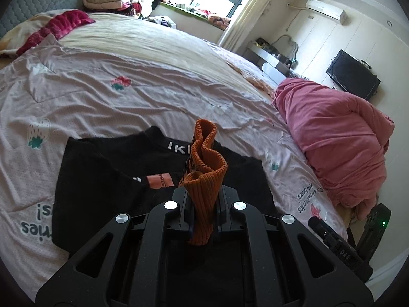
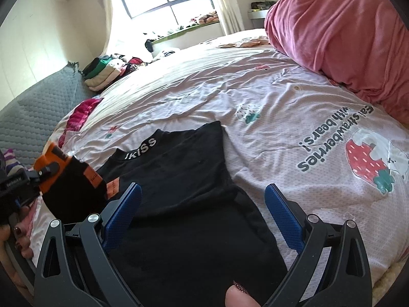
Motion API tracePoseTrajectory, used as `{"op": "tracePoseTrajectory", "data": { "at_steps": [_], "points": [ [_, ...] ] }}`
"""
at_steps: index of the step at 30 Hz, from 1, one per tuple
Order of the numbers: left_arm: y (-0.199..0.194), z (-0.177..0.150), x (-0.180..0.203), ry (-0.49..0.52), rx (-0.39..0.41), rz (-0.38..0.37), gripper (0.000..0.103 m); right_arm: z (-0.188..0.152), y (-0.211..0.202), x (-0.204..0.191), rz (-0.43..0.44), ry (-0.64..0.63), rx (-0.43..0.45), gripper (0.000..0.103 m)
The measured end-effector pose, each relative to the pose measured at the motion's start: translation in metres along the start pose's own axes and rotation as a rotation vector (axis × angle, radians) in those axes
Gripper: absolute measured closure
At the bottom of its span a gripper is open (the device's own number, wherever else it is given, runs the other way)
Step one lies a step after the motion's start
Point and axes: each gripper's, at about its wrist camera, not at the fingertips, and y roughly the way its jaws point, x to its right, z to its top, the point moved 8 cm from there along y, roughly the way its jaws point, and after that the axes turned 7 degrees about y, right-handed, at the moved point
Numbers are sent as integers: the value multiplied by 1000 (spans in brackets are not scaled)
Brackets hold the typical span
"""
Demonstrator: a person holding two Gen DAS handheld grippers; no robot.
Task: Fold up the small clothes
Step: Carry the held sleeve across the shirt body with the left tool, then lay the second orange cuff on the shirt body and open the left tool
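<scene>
Left grip: my left gripper (image 1: 202,204) was clamped on the orange ribbed knit cuff (image 1: 205,168) of a black sleeve, the cuff bunched and standing up between the 2 closed fingers.
Right grip: my right gripper (image 2: 202,204) held nothing; its 2 blue ribbed pads (image 2: 282,213) stood wide apart above the cloth.
Garment: the small black top with white lettering on its collar (image 2: 179,168) lay flat on the pale pink strawberry-print bedsheet (image 2: 281,97), collar towards the window, its right side already turned in to a straight edge.
Step, as I judged it: carrying the left sleeve (image 2: 74,186) in across the body.
Doing it well: I thought the cuff should go low and flat over the chest, with the shoulder line kept straight, and be let go only once it lay on the cloth; my free right gripper could pin the body near the fold so nothing dragged.
Risk: the bunched cuff could drop as a lump and leave a ridge.
Hidden: my own fingers covered the lower hem in both views.
Unclear: the orange patch (image 1: 159,180) carried print too small to read.
Cut off: a hand (image 2: 18,230) showed only at the left edge.
Nearby: a heaped rose-pink quilt (image 1: 337,148) sat well apart to the right.
</scene>
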Motion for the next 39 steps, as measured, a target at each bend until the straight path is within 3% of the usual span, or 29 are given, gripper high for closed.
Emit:
{"op": "tracePoseTrajectory", "data": {
  "at_steps": [19,24,26,29,31,39],
  "points": [
    [37,-35,22,61,-112,-43,96,6,-1,14,-7,42,19,7],
    [39,-38,28,65,-132,-76,70,4,1,12,4,39,12,7],
    [35,-36,29,65,-127,-86,68,2,4,8,11,32,0,7],
    [30,-30,28,57,-114,-97,55,-6,11,0,37,18,-34,7],
    [26,-26,26,68,-102,-74,53,-14,18,-9,58,6,-73,7],
    [12,-15,9,121,-97,51,22,-58,42,-57,109,-106,-203,7]
  ]
}}
